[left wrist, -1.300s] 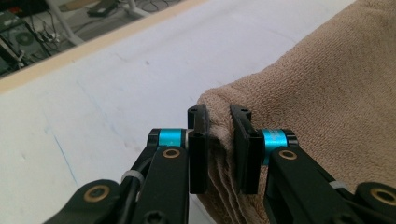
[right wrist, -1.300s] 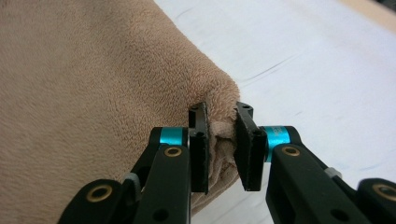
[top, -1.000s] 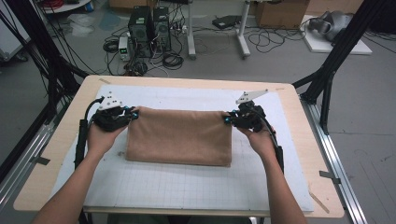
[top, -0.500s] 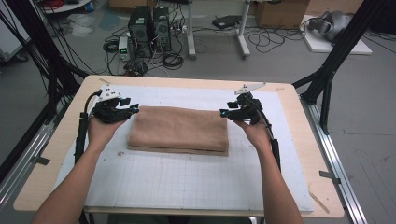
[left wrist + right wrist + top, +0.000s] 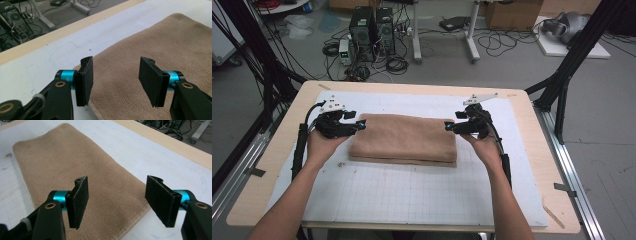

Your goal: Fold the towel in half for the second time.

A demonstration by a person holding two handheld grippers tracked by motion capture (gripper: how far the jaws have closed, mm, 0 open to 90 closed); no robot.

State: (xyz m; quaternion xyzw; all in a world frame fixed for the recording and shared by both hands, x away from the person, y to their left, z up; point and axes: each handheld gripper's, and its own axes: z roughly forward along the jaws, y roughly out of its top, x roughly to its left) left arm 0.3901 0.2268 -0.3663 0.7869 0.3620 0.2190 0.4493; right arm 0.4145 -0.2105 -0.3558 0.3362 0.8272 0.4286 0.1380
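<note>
High view: one brown towel (image 5: pixel 404 139) lies folded flat in the middle of the frame, on the white mat (image 5: pixel 412 195) that covers most of the worktop (image 5: pixel 272 155). The towel's long edges run left to right, and a lower layer peeks out along its near edge. Lots of bare mat shows below the towel, and a thinner strip above it. Wood shows all around the mat.

Two hand-held grippers sit at the towel's short ends. The left hand-held gripper (image 5: pixel 360 125) is at the towel's upper left corner. The right hand-held gripper (image 5: pixel 447 126) is at the upper right corner. Both have just been opening their jaws.

Left gripper view: the two black pads (image 5: pixel 84 80) stand apart over the towel's (image 5: pixel 160 47) corner, with nothing pinched.

Right gripper view: the two pads (image 5: pixel 78 201) stand apart above the towel's (image 5: pixel 75 157) end edge, holding nothing.
</note>
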